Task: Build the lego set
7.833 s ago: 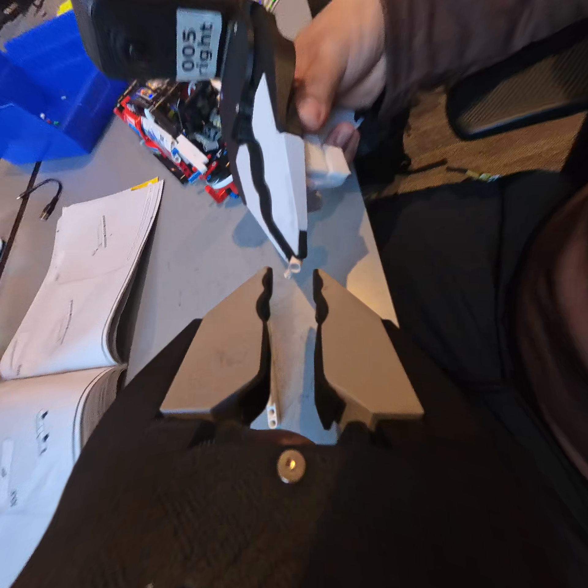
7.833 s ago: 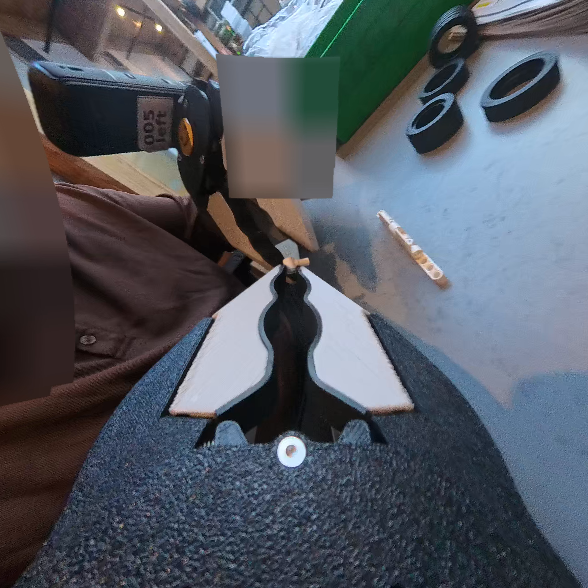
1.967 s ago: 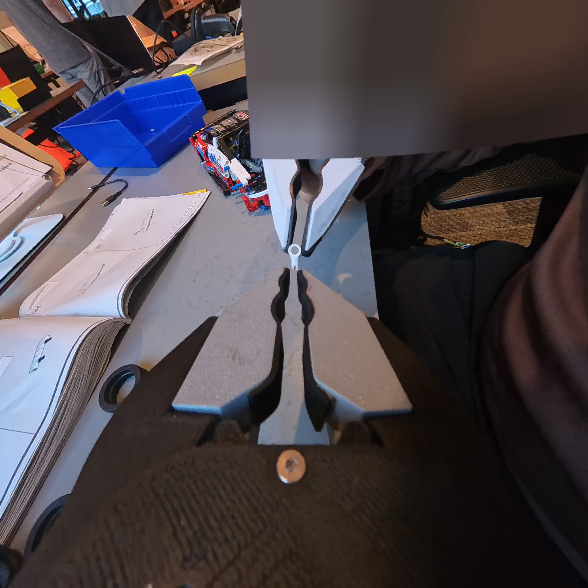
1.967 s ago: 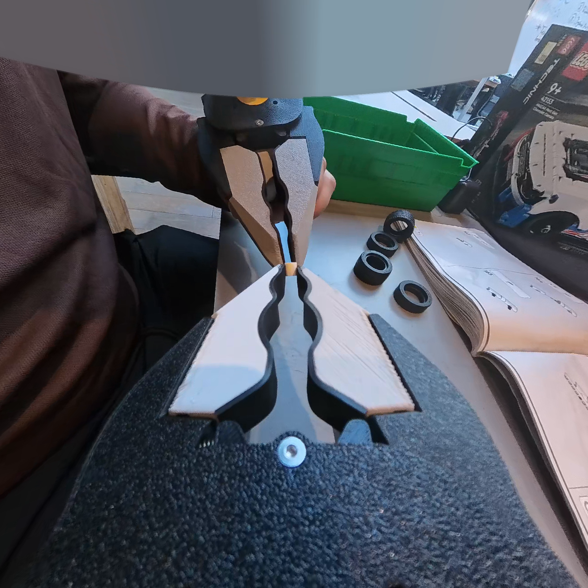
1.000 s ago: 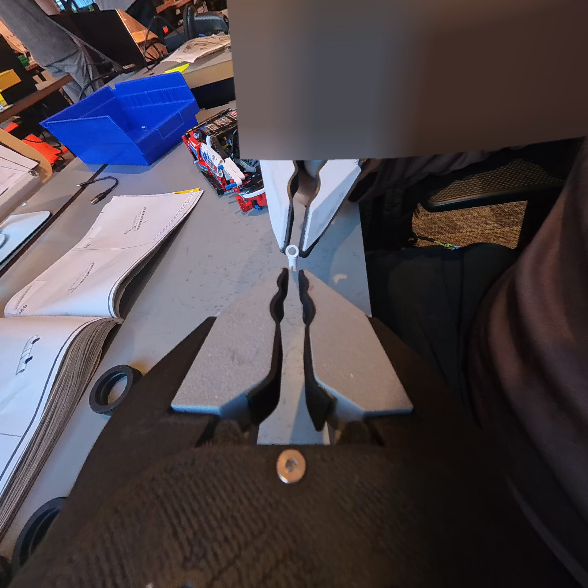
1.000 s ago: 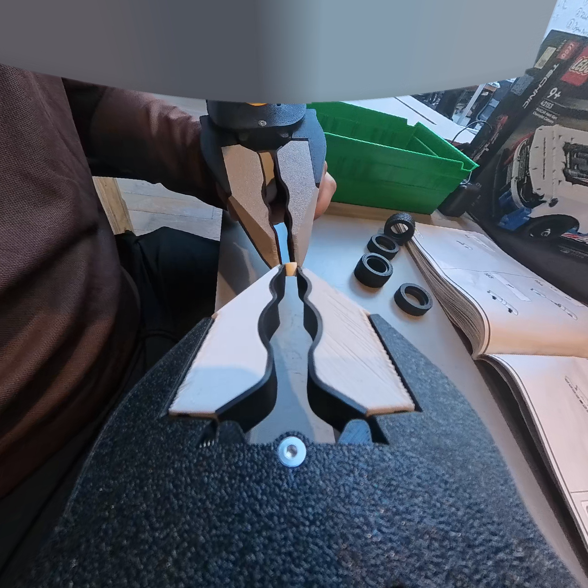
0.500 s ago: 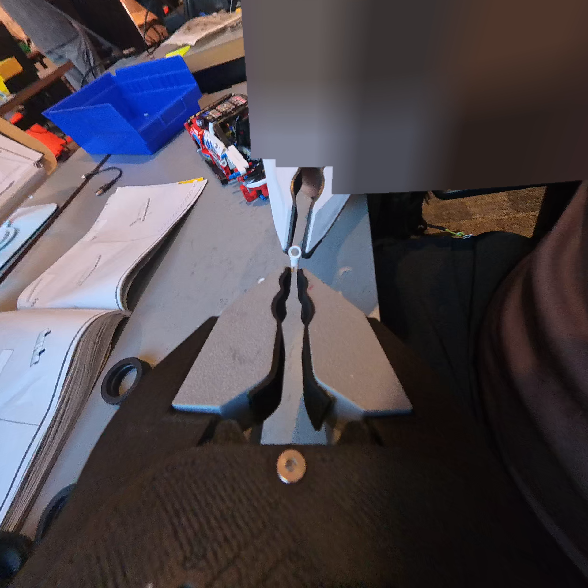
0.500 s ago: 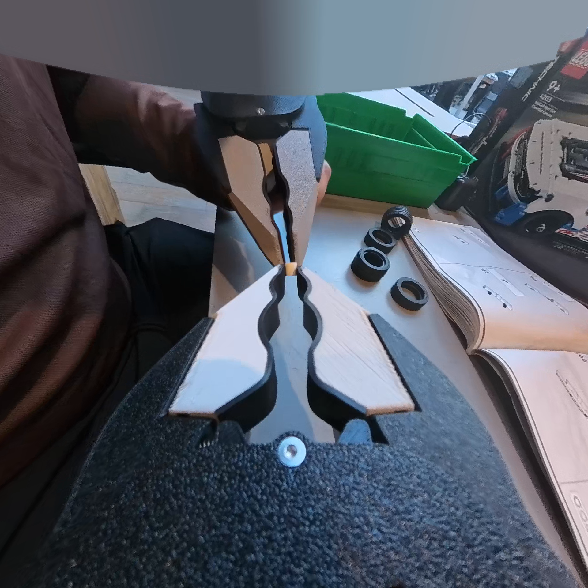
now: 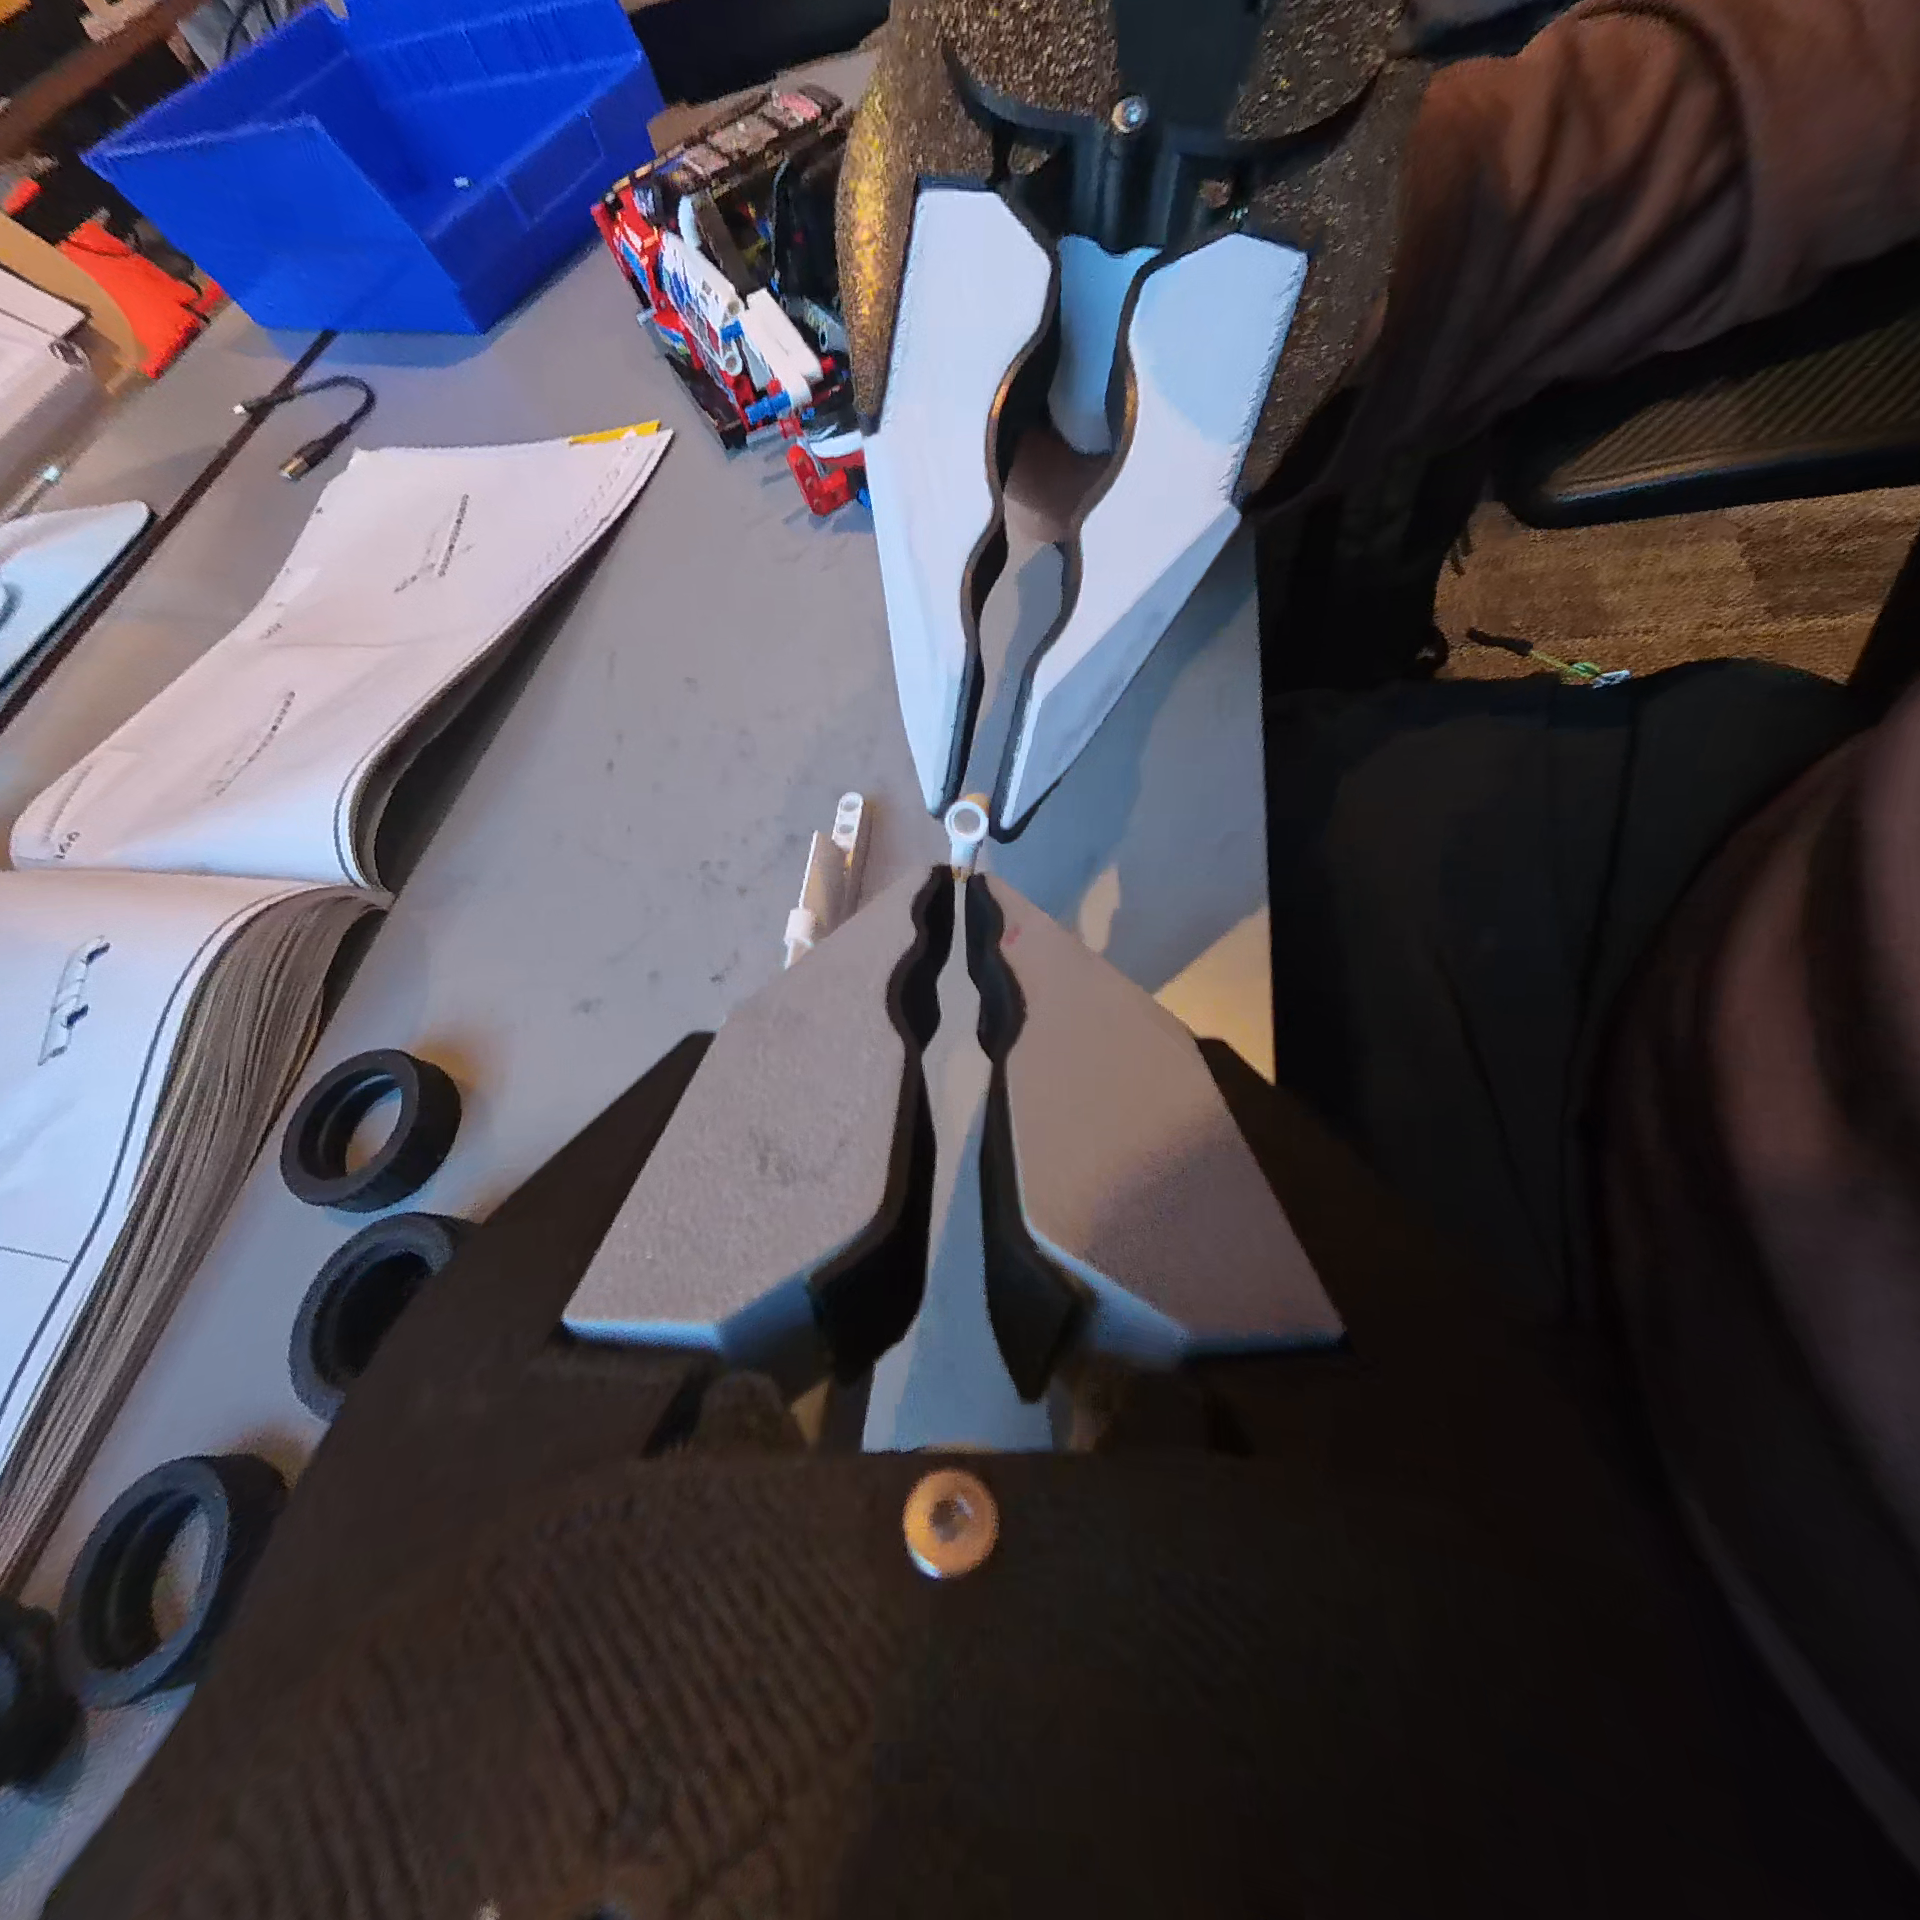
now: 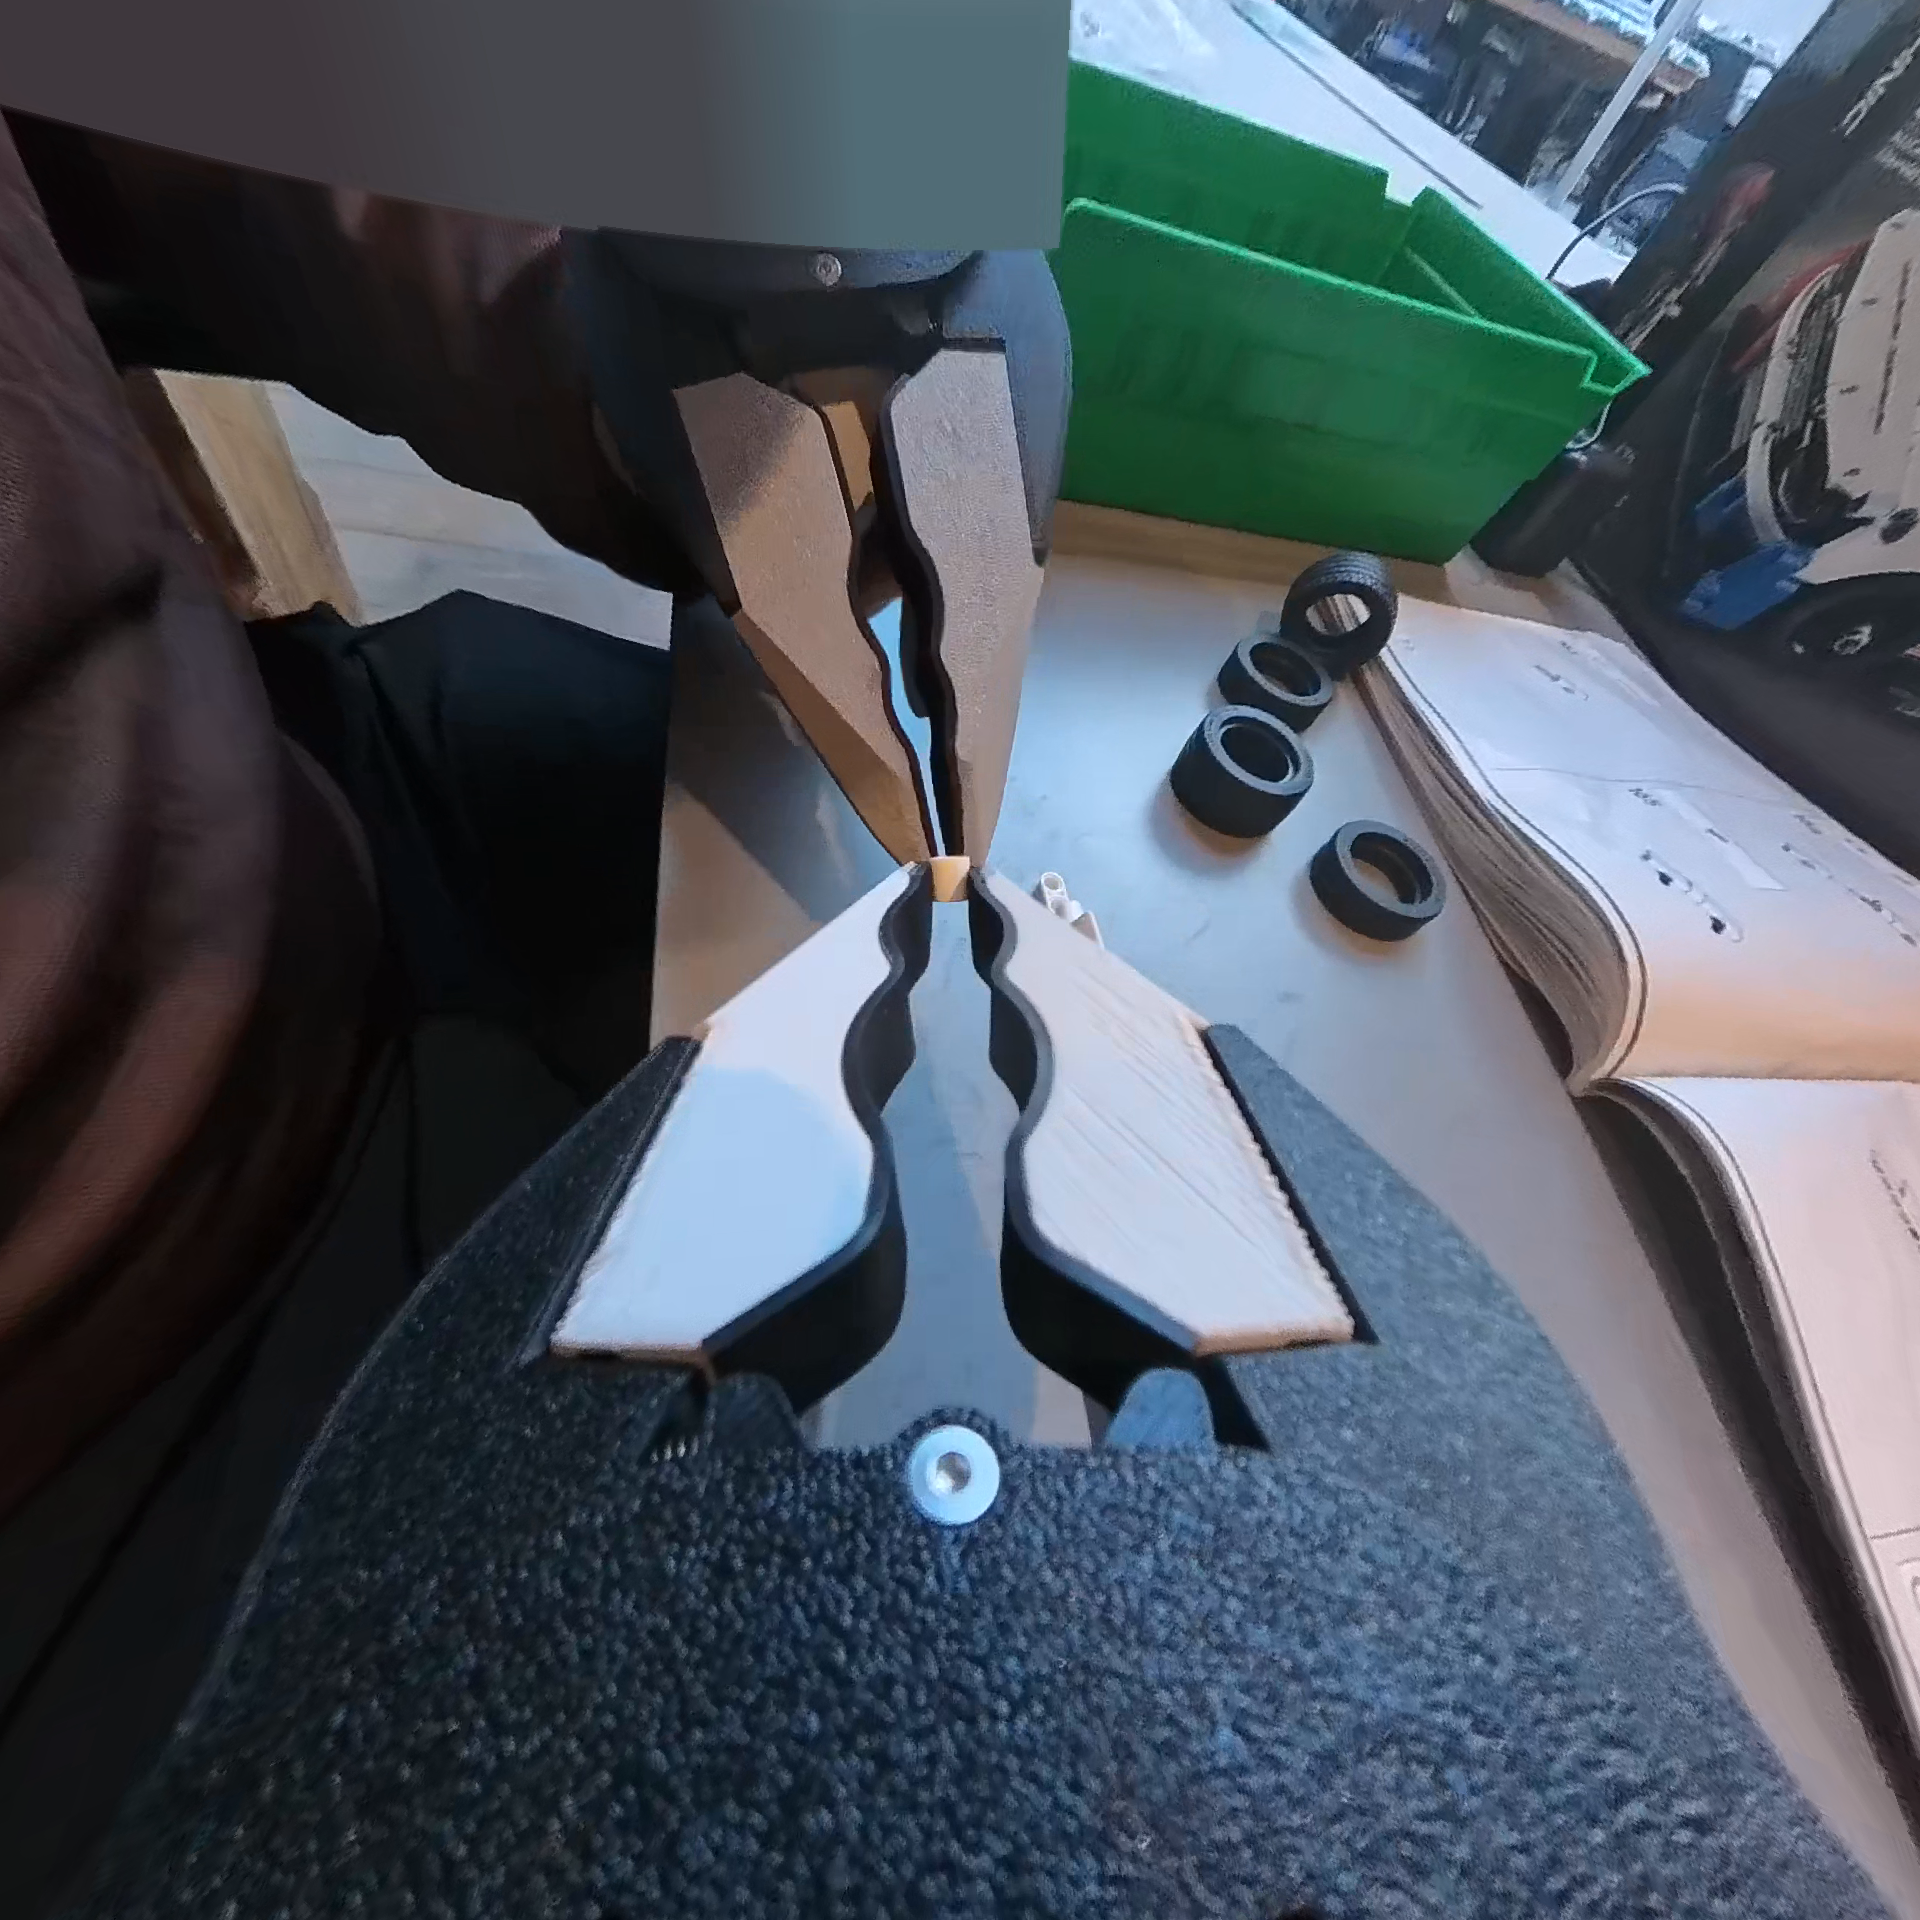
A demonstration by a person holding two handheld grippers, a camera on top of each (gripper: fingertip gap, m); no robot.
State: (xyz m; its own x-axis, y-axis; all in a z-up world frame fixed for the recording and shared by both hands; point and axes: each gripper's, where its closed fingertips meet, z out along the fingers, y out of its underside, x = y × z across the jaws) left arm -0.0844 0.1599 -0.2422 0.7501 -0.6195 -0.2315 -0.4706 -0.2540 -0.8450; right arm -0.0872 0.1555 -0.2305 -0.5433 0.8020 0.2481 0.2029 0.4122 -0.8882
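Left of the left gripper [image 9: 957, 902], only its own view shows the blue bin [image 9: 395, 166] and part-built model [image 9: 743, 301]. Both grippers, tips meeting above the grey worktop [image 9: 644, 727], pinch one small white connector [image 9: 966, 828]; right gripper [image 10: 943, 885] narrow too. The right view alone shows the green bin [image 10: 1299, 395].

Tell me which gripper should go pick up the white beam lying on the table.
Neither is free: the left gripper and right gripper both pinch the small white piece. Once released, probably left; the white beam lies just beside its fingertips.
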